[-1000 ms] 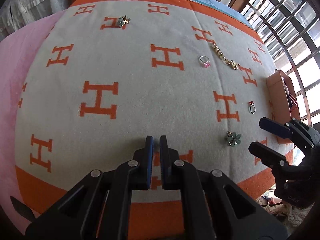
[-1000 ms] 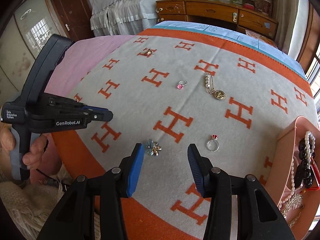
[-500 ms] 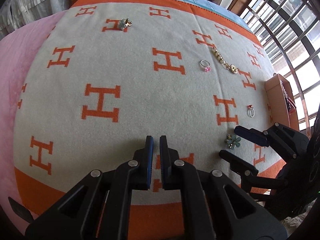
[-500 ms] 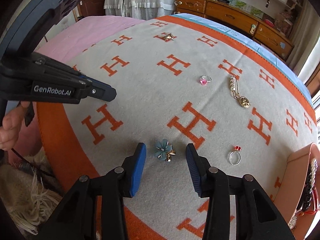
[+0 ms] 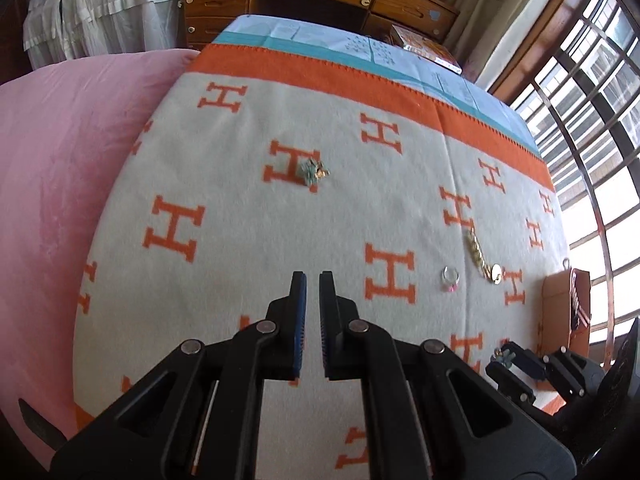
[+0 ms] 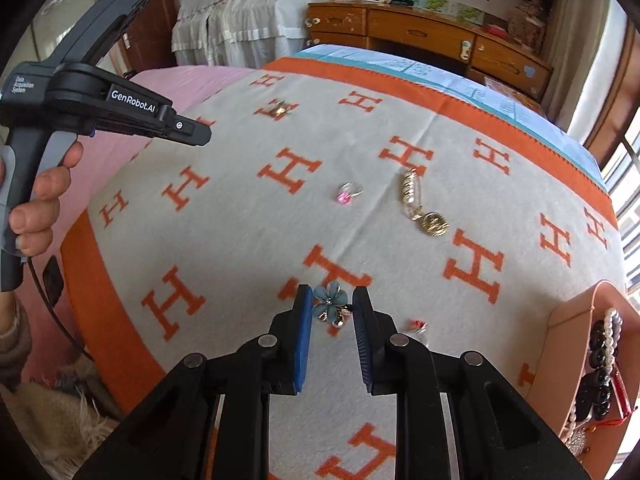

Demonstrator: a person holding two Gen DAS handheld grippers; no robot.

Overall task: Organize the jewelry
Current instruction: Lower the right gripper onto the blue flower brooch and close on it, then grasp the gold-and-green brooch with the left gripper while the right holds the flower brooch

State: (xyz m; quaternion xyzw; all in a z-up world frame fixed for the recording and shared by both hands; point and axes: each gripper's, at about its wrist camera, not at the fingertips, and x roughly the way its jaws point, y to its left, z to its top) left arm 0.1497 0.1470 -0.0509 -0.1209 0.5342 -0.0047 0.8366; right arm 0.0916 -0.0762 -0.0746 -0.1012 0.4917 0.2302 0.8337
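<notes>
Jewelry lies on a grey blanket with orange H letters [image 6: 224, 248]. My right gripper [image 6: 332, 300] is shut on a blue flower brooch [image 6: 329, 305], held between its blue pads; the brooch also shows in the left wrist view [image 5: 505, 356]. My left gripper [image 5: 313, 280] is shut and empty above the blanket. A second flower brooch [image 5: 314, 171] lies far ahead of it. A pink-stone ring [image 6: 347, 193], a pearl chain with a gold pendant [image 6: 420, 206] and a red-stone ring [image 6: 418, 326] lie on the blanket.
A pink jewelry box [image 6: 572, 320] with pearl and black bead strands stands at the right edge of the bed. A pink cover [image 5: 60, 168] lies to the left. A wooden dresser [image 6: 420, 36] stands behind the bed, windows at the right.
My right gripper has closed around the blue flower brooch. My left gripper has tilted up and turned toward the far brooch, staying shut.
</notes>
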